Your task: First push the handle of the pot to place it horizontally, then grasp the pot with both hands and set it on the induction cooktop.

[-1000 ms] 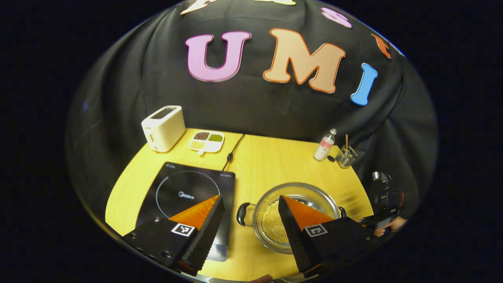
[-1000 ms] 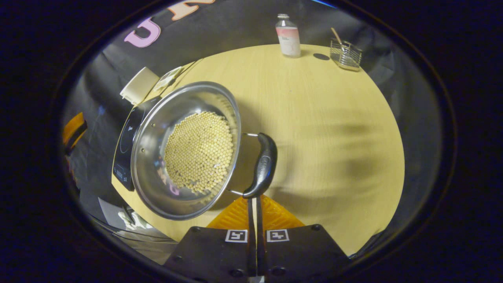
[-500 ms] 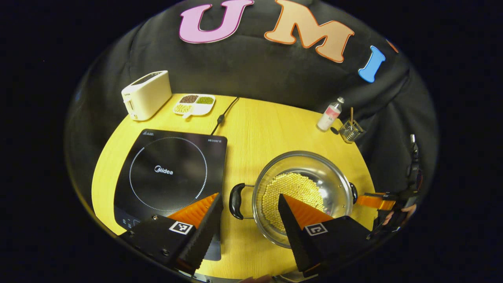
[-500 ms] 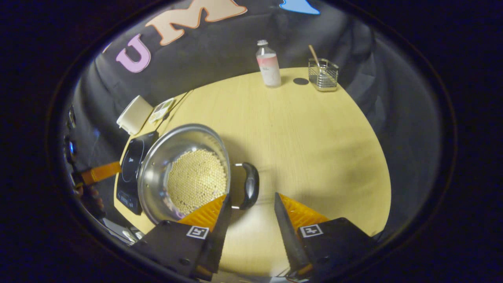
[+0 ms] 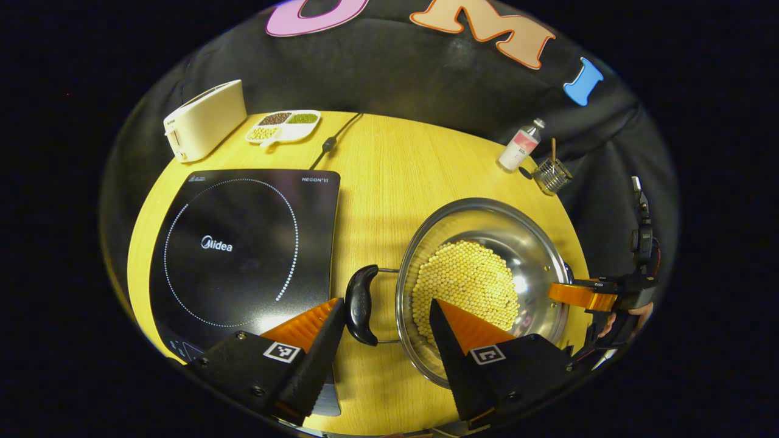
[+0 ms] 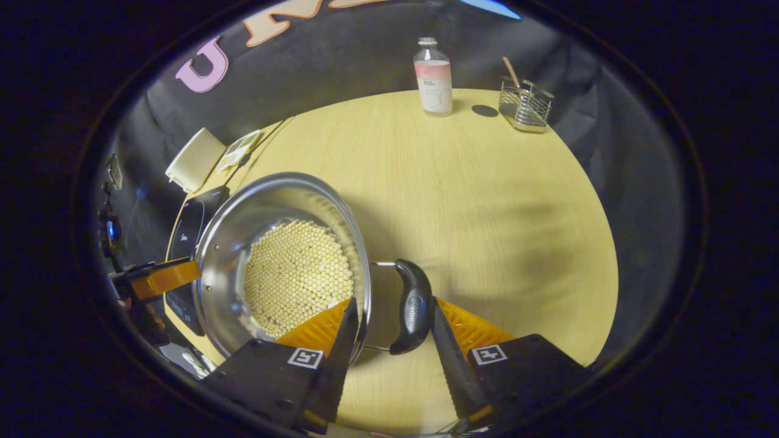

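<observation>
In the left gripper view, the left gripper (image 5: 382, 325) hangs released, its fingers straddling the black left handle (image 5: 361, 305) of the bean-filled pot (image 5: 484, 286), which sits on the yellow table (image 5: 389, 176) at three o'clock from the induction cooktop (image 5: 243, 243); the toaster (image 5: 204, 120) stands at eleven o'clock. In the right gripper view, the right gripper (image 6: 389, 328) is likewise released around the right handle (image 6: 414, 306), a bottle (image 6: 433, 77) at twelve o'clock. Uneven closing or lifting could tilt the pot and spill beans.

Toaster (image 5: 204, 120) and snack tray (image 5: 283, 125) sat at table (image 5: 395, 164) back; bottle (image 5: 519, 145), wire basket (image 5: 552, 175) far right.
</observation>
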Demonstrator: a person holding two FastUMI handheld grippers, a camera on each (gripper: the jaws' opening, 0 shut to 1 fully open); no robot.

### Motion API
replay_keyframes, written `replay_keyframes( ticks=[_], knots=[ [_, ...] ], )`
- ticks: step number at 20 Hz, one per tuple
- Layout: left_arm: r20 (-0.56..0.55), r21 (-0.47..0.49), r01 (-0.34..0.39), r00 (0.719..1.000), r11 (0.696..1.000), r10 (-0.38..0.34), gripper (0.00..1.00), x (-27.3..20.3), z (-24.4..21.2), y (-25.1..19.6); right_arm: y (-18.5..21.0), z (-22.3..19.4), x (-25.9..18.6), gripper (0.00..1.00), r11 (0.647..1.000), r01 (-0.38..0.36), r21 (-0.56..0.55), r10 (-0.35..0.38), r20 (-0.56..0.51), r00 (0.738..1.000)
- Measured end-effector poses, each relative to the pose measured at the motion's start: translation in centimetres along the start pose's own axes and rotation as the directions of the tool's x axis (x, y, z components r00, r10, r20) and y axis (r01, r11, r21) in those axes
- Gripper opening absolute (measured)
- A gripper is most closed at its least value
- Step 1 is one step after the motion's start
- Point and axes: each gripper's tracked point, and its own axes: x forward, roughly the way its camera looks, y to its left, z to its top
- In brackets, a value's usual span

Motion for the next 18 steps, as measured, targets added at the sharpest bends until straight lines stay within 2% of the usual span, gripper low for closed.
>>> replay_keyframes(
  ticks=[1,2,4,5,6,7,8,9,10,11,12,15,16,17,18],
  knots=[
    [-0.009,-0.013,0.002,1.0,1.0,-0.002,0.91,0.4,-0.1,0.2,-0.1,0.2,0.2,0.64,1.0,-0.004,0.015,0.004,-0.004,1.0],
    [-0.018,-0.032,0.007,1.0,0.999,-0.008,0.81,0.9,-0.2,0.2,-0.1,0.1,0.5,0.73,0.999,-0.007,0.032,0.008,-0.011,1.0],
    [-0.046,-0.07,0.019,0.999,0.997,-0.023,0.78,1.8,-0.8,0.1,-0.1,0.0,1.0,0.73,0.998,-0.012,0.055,0.013,-0.029,0.999],
    [-0.064,-0.086,0.024,0.998,0.996,-0.029,0.84,2.3,-1.2,0.1,-0.1,0.0,1.4,0.74,0.998,-0.012,0.058,0.014,-0.038,0.999],
    [-0.065,-0.096,0.033,0.997,0.995,-0.039,0.76,2.5,-1.1,0.0,-0.1,-0.1,1.7,0.65,0.998,-0.008,0.055,0.01,-0.047,0.999],
    [-0.073,-0.102,0.041,0.996,0.994,-0.049,0.75,3.0,-1.3,0.0,0.2,-0.5,2.4,0.74,0.998,-0.022,0.055,0.026,-0.064,0.998],
    [-0.088,-0.107,0.049,0.994,0.993,-0.059,0.71,3.2,-1.5,0.1,0.2,-0.8,2.3,0.6,0.998,-0.024,0.056,0.029,-0.082,0.996],
    [-0.094,-0.116,0.06,0.993,0.991,-0.072,0.7,3.7,-1.6,0.0,0.0,-0.8,2.5,0.57,0.998,-0.026,0.063,0.032,-0.089,0.996],
    [-0.098,-0.132,0.07,0.992,0.989,-0.083,0.65,3.9,-1.7,0.0,0.0,-0.7,2.6,0.67,0.996,-0.033,0.081,0.04,-0.087,0.995],
    [-0.099,-0.148,0.08,0.99,0.986,-0.095,0.7,4.2,-1.7,-0.1,-0.4,-0.3,2.8,0.57,0.994,-0.032,0.1,0.04,-0.082,0.996],
    [-0.093,-0.155,0.091,0.99,0.984,-0.106,0.59,4.4,-1.5,-0.2,-0.4,0.0,2.7,0.58,0.99,-0.051,0.129,0.061,-0.079,0.995],
    [-0.093,-0.137,0.101,0.989,0.985,-0.115,0.58,4.5,-1.2,-0.1,-0.3,-0.2,2.3,0.55,0.985,-0.074,0.153,0.088,-0.082,0.993],
    [-0.098,-0.131,0.094,0.989,0.987,-0.107,0.63,4.4,-1.1,0.1,-0.3,0.1,2.9,0.6,0.985,-0.078,0.155,0.092,-0.086,0.992],
    [-0.105,-0.119,0.082,0.99,0.99,-0.094,0.58,4.5,-1.1,0.1,-0.3,0.1,3.0,0.6,0.984,-0.084,0.157,0.099,-0.087,0.991],
    [-0.108,-0.095,0.068,0.991,0.993,-0.078,0.59,4.4,-0.9,0.3,-0.2,0.1,3.1,0.55,0.984,-0.089,0.155,0.103,-0.084,0.991]
  ],
)
